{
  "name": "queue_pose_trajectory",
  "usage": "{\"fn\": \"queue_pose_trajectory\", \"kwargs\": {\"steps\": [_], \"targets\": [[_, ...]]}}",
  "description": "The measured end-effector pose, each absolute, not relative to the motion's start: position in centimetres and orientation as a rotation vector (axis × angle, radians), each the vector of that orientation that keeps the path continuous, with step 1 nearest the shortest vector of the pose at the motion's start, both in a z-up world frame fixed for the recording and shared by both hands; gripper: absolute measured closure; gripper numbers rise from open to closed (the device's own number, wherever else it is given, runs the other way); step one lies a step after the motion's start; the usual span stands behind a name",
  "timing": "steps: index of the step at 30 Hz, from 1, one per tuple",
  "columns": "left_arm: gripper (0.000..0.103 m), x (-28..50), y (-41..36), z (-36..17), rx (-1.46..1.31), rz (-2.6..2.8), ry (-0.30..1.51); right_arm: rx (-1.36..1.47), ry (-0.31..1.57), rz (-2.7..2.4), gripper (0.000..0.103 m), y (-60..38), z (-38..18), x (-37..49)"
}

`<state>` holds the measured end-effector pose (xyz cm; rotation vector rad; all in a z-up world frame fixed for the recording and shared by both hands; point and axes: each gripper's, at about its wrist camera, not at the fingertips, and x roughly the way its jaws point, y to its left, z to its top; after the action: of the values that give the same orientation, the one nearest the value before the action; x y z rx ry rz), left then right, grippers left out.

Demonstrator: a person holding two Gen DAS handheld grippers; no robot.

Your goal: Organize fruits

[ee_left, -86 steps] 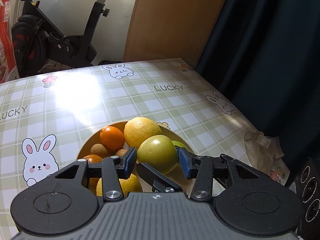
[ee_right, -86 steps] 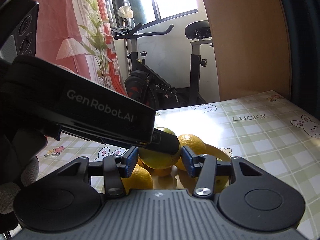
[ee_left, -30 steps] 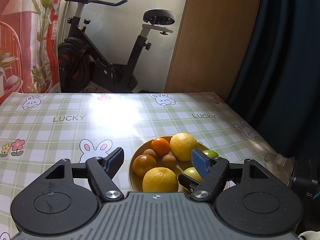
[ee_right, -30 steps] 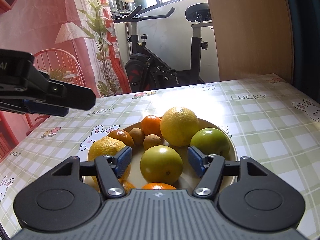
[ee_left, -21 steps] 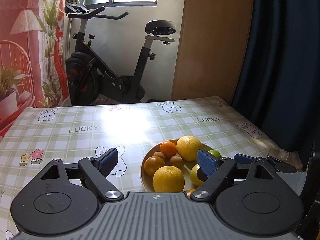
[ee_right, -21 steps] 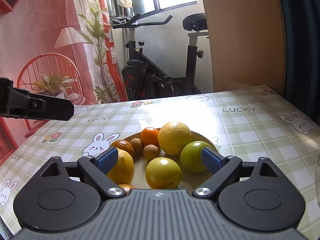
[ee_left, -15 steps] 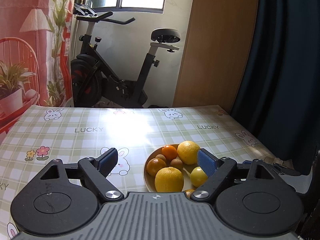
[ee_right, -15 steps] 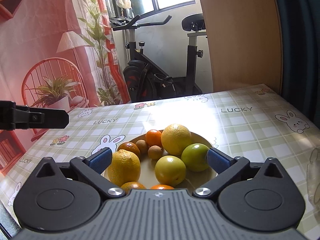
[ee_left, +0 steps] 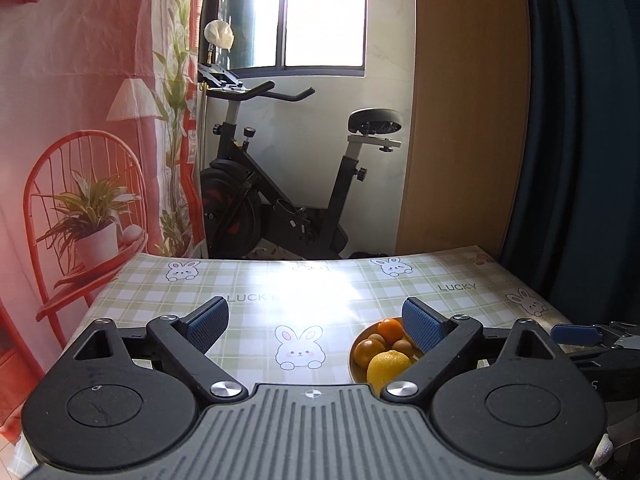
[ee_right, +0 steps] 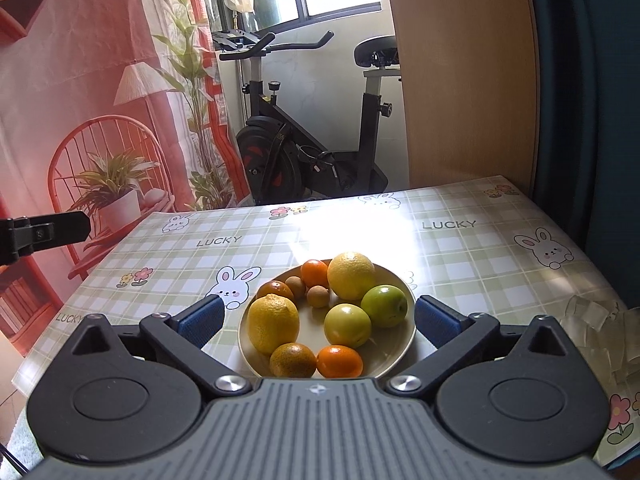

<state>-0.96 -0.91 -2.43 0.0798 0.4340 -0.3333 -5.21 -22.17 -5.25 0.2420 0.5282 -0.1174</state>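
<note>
A beige plate (ee_right: 402, 344) on the table holds several fruits: a big yellow citrus (ee_right: 351, 275), a lemon (ee_right: 273, 323), a green apple (ee_right: 384, 306), a yellow-green apple (ee_right: 347, 325), oranges (ee_right: 340, 361) and small brown fruits (ee_right: 318, 296). My right gripper (ee_right: 318, 320) hovers above the plate's near side, open wide and holding nothing. My left gripper (ee_left: 315, 322) is raised to the left of the plate (ee_left: 354, 360). Its jaws are opening with only bare tablecloth between them. The left view shows only the plate's left part, with the lemon (ee_left: 388, 366).
The table (ee_right: 460, 264) wears a green checked cloth with rabbits. A crumpled clear plastic bag (ee_right: 592, 328) lies at its right edge. Behind the table stand an exercise bike (ee_right: 304, 152), a wooden panel (ee_right: 464, 80) and a dark curtain (ee_right: 592, 80). A red printed backdrop (ee_right: 80, 80) hangs left.
Both grippers have risen and drawn back from the plate, and their jaws have spread wide. The yellow-green apple that sat between the right jaws now lies free on the plate.
</note>
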Motion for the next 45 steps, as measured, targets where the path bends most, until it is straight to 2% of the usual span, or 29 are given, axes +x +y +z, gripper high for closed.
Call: {"fn": "queue_pose_trajectory", "kwargs": {"steps": [14,45], "targets": [[0.008,-4.0,1.5,-0.7,0.049,-0.255,0.398,0.209,0.467,-0.078,0.0,-19.0,-2.2,-7.3],[0.008,-4.6,2.0,-0.3,0.033,-0.244,0.385,0.172,0.458,-0.07,0.0,-18.1,-1.5,-8.1]]}}
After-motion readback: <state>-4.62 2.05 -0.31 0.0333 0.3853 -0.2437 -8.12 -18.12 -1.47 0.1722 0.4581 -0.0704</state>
